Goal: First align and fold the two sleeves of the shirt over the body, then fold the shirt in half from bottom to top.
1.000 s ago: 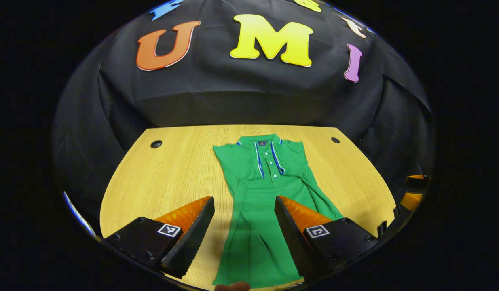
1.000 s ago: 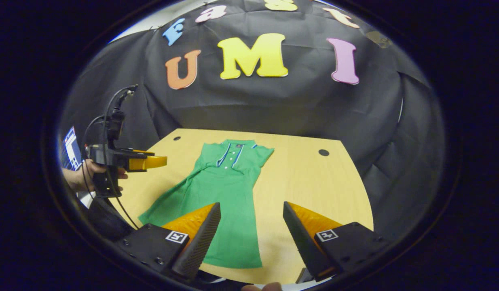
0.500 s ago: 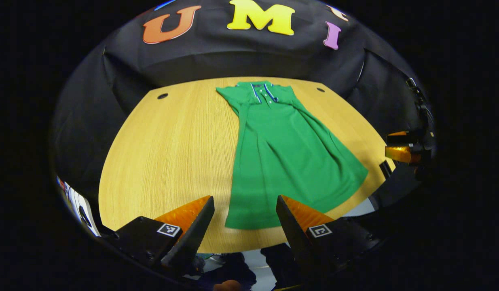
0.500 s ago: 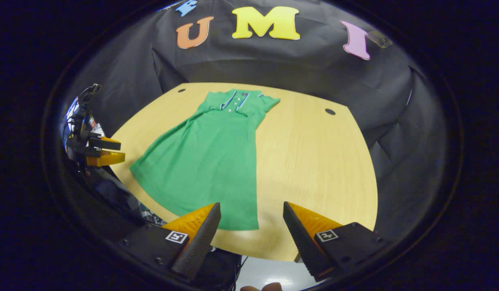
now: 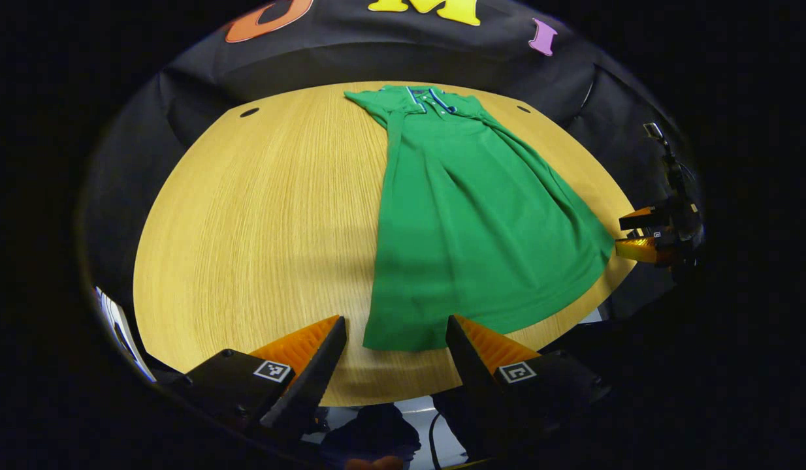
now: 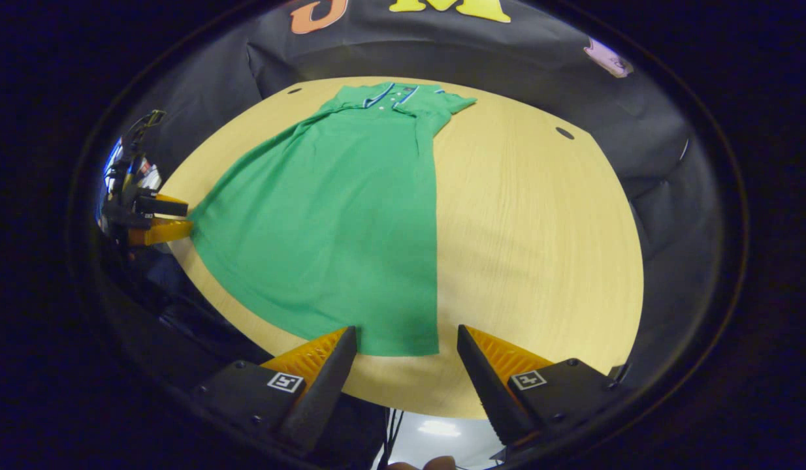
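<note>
Left gripper view | green shirt [image 5: 468,222] flat on table [image 5: 246,222] | no legible writing

The left gripper [image 5: 393,356] is held with its fingers spread wide apart, nothing between them, poised just short of the near hem of the shirt [image 5: 468,222], at that hem's left corner. The right gripper [image 6: 406,365] is likewise parted and gripping nothing, poised just short of the same hem at its right corner. Seen from the left gripper view, the right gripper [image 5: 641,235] sits just beside the hem's far corner, tips aimed toward the shirt. Seen from the right gripper view, the left gripper [image 6: 161,219] sits just beside the opposite corner.
</note>
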Demonstrator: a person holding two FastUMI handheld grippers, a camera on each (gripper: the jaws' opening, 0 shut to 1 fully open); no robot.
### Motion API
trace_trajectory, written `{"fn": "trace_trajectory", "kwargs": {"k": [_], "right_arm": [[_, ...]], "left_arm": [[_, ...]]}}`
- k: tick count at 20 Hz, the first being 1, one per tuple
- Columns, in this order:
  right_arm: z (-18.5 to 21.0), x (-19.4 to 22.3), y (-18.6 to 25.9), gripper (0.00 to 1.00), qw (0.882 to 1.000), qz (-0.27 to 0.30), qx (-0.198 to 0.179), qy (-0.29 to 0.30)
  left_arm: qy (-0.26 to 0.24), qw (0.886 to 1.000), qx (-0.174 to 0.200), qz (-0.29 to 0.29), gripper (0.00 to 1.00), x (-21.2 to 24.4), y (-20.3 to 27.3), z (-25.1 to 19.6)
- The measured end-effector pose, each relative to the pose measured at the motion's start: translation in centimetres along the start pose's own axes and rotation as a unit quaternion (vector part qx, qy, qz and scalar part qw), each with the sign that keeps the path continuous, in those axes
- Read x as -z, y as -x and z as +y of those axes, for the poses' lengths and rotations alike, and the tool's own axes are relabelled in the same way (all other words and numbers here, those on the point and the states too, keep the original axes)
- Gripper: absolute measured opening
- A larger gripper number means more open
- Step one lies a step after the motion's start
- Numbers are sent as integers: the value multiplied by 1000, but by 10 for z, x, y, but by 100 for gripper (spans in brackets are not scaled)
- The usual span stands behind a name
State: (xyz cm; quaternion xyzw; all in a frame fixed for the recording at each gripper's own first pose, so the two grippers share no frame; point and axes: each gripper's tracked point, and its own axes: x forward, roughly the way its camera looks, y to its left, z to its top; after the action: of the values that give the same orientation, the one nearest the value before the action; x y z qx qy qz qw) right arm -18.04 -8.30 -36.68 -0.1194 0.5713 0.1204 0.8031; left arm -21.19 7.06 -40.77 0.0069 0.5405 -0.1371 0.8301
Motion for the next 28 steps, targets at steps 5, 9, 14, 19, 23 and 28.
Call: {"fn": "trace_trajectory", "kwargs": {"k": [5,9,14,19,23,28], "right_arm": [[4,5,-14,97,1000,18,-8,-5],[5,6,-14,89,1000,25,-11,1],[11,-3,-12,11,998,29,-45,-39],[15,-6,-3,2,994,25,-69,-82],[12,-28,22,2,990,-5,-93,-104],[-1,-74,43,2,983,-48,-110,-141]], "left_arm": [[-35,999,-29,13,98,1,-2,2],[-3,999,-43,28,99,0,1,2],[22,999,-4,27,15,-8,-3,-21],[47,997,64,21,4,-10,15,-42],[47,995,83,1,4,-29,36,-46],[24,996,86,-30,4,-74,48,-46]]}}
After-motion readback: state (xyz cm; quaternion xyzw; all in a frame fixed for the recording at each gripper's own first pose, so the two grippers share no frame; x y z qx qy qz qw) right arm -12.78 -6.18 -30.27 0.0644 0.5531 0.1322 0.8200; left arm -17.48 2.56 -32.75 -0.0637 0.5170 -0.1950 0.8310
